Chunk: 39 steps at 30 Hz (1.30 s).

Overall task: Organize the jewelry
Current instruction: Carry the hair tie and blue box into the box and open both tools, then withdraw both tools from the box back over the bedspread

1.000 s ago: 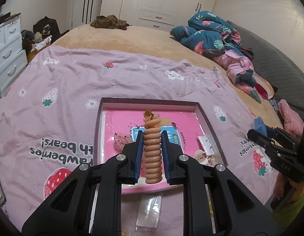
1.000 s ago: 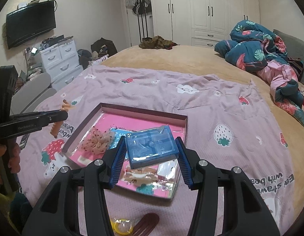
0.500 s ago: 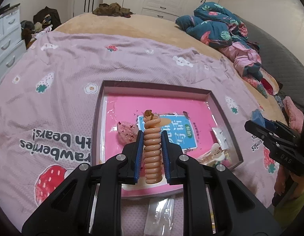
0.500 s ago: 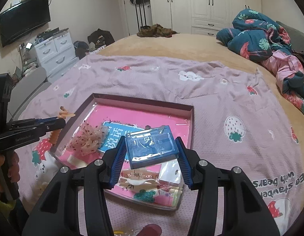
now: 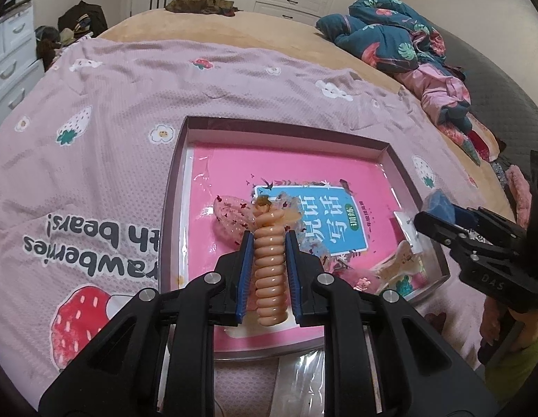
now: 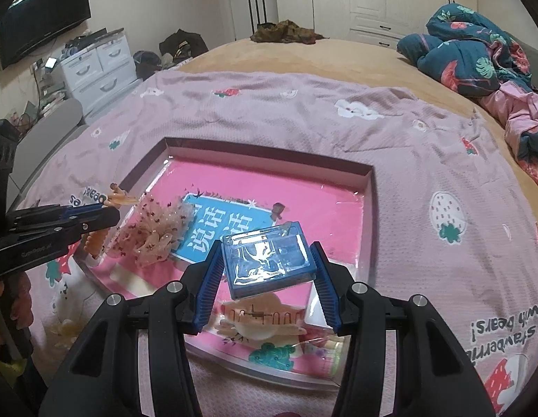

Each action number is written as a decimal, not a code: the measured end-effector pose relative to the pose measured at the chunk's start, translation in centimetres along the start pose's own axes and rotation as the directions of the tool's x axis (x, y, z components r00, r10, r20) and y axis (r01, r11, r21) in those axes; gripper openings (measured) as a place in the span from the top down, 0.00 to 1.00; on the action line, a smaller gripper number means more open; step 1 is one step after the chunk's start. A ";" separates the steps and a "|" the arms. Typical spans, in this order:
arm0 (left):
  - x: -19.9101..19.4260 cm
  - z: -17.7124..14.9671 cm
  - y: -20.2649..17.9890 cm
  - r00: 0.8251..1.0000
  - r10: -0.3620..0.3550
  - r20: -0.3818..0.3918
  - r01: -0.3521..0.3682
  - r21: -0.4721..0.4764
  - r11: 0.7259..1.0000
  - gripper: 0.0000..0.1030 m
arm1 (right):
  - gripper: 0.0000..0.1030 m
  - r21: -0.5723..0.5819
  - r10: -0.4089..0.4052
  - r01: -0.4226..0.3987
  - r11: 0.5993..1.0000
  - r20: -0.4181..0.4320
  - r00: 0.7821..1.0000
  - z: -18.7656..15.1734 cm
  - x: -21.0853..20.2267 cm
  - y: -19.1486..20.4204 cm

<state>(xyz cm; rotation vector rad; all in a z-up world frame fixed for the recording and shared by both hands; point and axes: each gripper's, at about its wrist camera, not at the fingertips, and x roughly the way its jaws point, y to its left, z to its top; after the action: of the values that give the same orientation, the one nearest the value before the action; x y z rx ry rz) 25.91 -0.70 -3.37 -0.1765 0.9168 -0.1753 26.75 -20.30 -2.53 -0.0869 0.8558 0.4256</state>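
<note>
1. Peach-coloured spiral hair tie (image 5: 270, 267): clamped upright between the blue pads of the left gripper (image 5: 269, 243), held above the near left part of the tray (image 5: 286, 130); closer over the tray than a second ago.
2. Blue clear-lidded jewelry box (image 6: 267, 259): pinched in the right gripper (image 6: 267, 267), hanging over the tray's near right area; now further in over the tray than before.
3. Tray, shallow, pink printed liner: rests on the lilac strawberry blanket (image 5: 95, 111) on the bed.
4. Sheer speckled scrunchie (image 6: 157, 232): lies in the tray's left part, partly hidden behind the hair tie in the left wrist view.
5. Beige hair claw (image 6: 262, 316) and small packets at the tray's near edge: partly covered by the box; contents hard to make out.
</note>
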 end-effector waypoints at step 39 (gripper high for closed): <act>-5.4 -1.5 0.4 0.999 0.029 0.044 -0.028 -0.029 0.999 0.53 | 0.16 0.118 -0.036 0.033 0.992 0.025 0.999 -1.6 -3.3 -0.2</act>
<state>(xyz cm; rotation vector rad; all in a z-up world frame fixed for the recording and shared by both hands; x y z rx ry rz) 21.48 0.82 -0.19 -0.1929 0.8773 -0.1318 23.75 -22.01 -1.13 0.0131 0.8494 0.3420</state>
